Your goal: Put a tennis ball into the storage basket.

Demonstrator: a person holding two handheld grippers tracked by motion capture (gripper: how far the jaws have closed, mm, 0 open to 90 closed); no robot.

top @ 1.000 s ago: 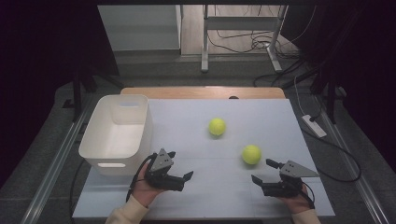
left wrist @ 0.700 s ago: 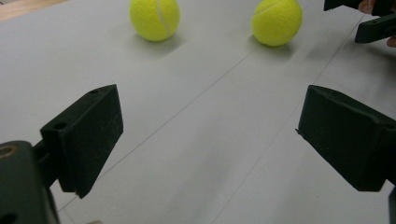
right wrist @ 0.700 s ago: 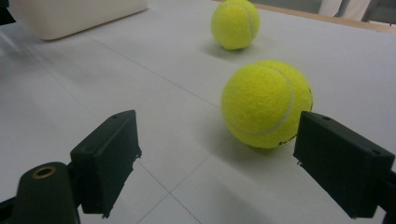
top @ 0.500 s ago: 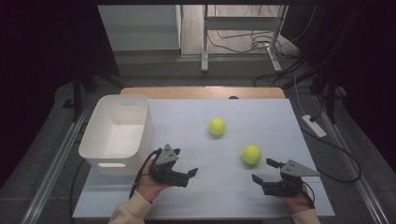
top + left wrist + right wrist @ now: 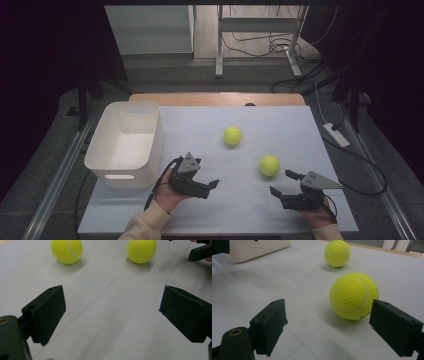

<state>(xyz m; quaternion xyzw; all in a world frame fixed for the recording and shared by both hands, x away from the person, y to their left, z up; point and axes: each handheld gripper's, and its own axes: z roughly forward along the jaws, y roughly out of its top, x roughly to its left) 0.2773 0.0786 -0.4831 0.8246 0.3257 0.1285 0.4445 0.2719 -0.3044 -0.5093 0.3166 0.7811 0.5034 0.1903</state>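
Right gripper view has the right tongs [image 5: 328, 327] spread wide, empty, just short of the near tennis ball [image 5: 354, 296] resting on the table [image 5: 274, 285]. The left tongs [image 5: 210, 186] are likewise open and empty, and the far tennis ball [image 5: 232, 135] lies beyond, right of the white bin [image 5: 125, 145]. This looks like the approach step; next, the right tongs likely need to straddle the near ball and close.

Fuzzy felt tennis balls [image 5: 269, 165]; matt plastic bin [image 5: 125, 144] (smooth, white); matt table [image 5: 200, 125].

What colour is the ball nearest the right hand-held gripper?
Yellow-green with a pale curved seam; the ball shows best in the right gripper view.
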